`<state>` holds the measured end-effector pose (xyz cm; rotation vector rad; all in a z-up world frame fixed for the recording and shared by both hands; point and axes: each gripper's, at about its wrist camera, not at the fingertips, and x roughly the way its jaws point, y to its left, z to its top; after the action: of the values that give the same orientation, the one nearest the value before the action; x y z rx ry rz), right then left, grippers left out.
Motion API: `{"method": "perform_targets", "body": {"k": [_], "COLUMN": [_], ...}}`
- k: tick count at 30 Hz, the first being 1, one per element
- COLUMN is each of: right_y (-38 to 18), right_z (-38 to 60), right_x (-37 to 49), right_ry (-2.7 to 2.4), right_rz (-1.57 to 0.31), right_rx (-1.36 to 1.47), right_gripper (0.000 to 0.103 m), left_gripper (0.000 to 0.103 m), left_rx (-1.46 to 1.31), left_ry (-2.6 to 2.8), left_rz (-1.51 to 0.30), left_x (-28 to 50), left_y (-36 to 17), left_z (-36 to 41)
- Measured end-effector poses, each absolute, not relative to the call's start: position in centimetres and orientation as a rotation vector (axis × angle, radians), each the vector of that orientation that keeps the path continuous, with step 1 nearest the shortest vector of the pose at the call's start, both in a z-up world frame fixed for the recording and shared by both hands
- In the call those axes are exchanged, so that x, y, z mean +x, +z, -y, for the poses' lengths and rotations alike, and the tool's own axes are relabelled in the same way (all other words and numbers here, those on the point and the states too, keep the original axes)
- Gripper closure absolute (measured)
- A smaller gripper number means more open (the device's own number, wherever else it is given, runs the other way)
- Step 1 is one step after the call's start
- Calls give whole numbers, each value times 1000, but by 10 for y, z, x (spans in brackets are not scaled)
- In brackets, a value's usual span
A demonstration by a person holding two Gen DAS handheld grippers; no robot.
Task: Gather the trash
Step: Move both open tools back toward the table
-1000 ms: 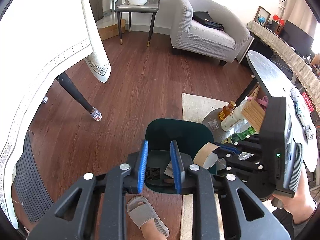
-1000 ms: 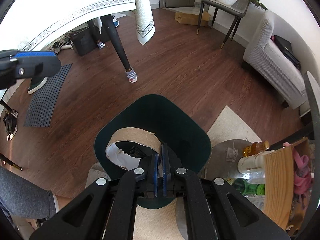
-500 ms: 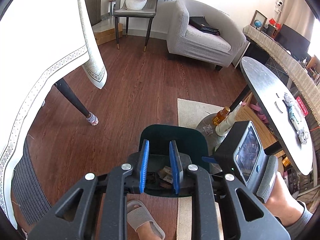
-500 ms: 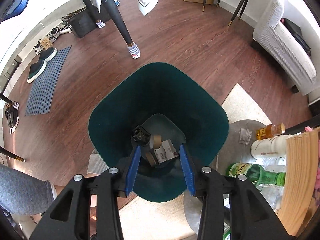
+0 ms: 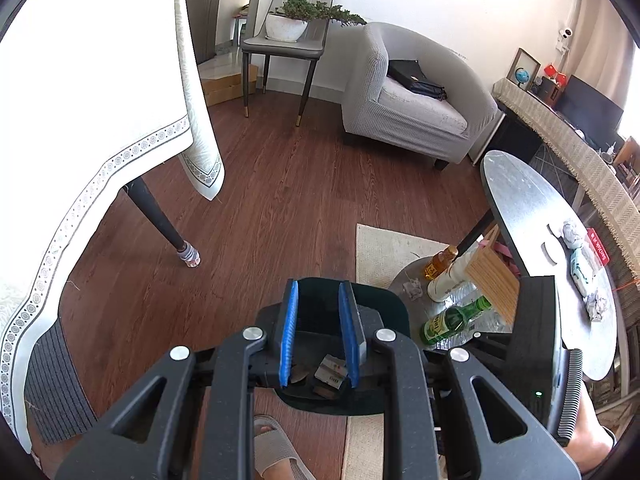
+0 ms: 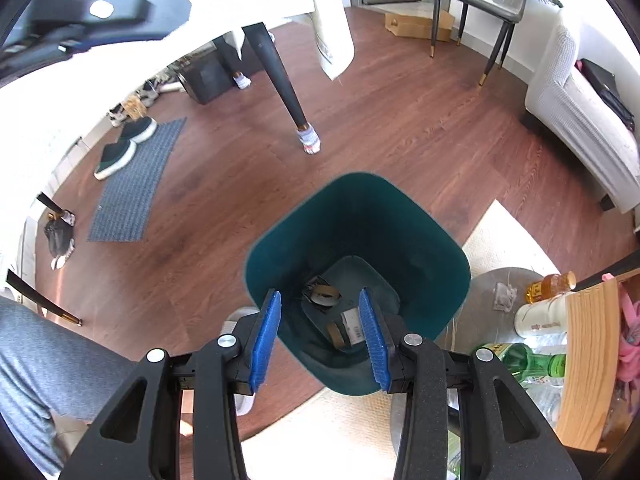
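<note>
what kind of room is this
Most likely a home living room: a grey armchair, a dining table with a white tablecloth, and a potted plant on a chair, all on a wood floor.

Right gripper (image 6: 320,336) jaws, a second ago pinched on brown paper strip, just opened, nothing between them. Strip now lies among scraps (image 6: 340,324) on floor of green bin (image 6: 400,220). Both grippers risen slightly above bin rim.

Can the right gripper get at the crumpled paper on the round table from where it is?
Probably yes. The right gripper is open and empty over the bin, and the crumpled paper lies exposed on the round table with nothing over it; it only needs swinging across.
</note>
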<state>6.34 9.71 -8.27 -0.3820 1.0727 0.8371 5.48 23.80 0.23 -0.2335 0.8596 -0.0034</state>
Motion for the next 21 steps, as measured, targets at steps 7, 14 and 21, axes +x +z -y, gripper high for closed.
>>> {"method": "perform_targets", "body": {"k": [7,14,21], "right_y": [-28,9,40], "right_z": [-73,-31,34], "right_x": [46,40,44], "right_ry": [857,812,688], "right_rz": [-917,-807,-697], "right_rx": [-336,-299,-263], "right_gripper": [62,62,62], "left_gripper": [80,76,71], "left_rx": [-255,-275,-231], "left_ry": [-6,-72,-136], "left_rz": [-769,-698,-688], "left_x": [55,57,62], "left_y": [24,45,52], "left_z": [-228,-196,-144]}}
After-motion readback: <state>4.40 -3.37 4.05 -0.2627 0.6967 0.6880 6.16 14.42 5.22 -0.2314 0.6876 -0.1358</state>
